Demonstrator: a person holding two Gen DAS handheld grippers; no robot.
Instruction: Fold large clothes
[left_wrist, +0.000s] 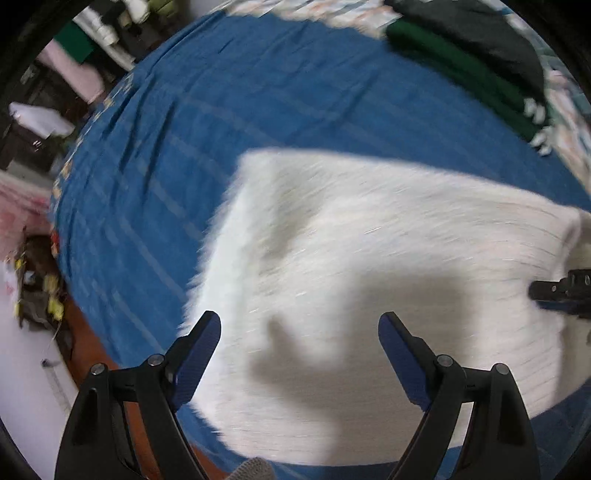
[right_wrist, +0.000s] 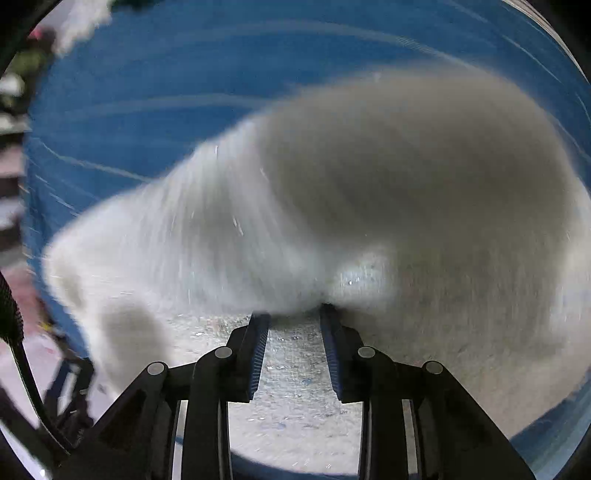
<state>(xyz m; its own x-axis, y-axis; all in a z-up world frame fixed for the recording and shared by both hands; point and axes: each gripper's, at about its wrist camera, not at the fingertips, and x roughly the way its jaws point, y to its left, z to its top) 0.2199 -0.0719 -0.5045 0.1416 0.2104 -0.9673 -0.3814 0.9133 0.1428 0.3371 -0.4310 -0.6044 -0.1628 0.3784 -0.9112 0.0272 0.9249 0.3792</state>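
Observation:
A white fluffy garment (left_wrist: 369, 258) lies on the blue bedsheet (left_wrist: 221, 110). My left gripper (left_wrist: 299, 328) is open and empty, just above the garment's near left part. My right gripper shows at the right edge of the left wrist view (left_wrist: 554, 291). In the right wrist view the right gripper (right_wrist: 295, 317) has its fingers partly closed, with a raised fold of the white garment (right_wrist: 332, 184) at the fingertips. That view is blurred, so I cannot tell whether the fingers pinch the cloth. The sheet (right_wrist: 184, 74) shows behind.
A dark green folded cloth (left_wrist: 461, 70) and a black cloth (left_wrist: 480, 29) lie at the far right of the bed. The bed's left edge drops to the floor, with clutter (left_wrist: 37, 288) and furniture (left_wrist: 44, 118) beside it.

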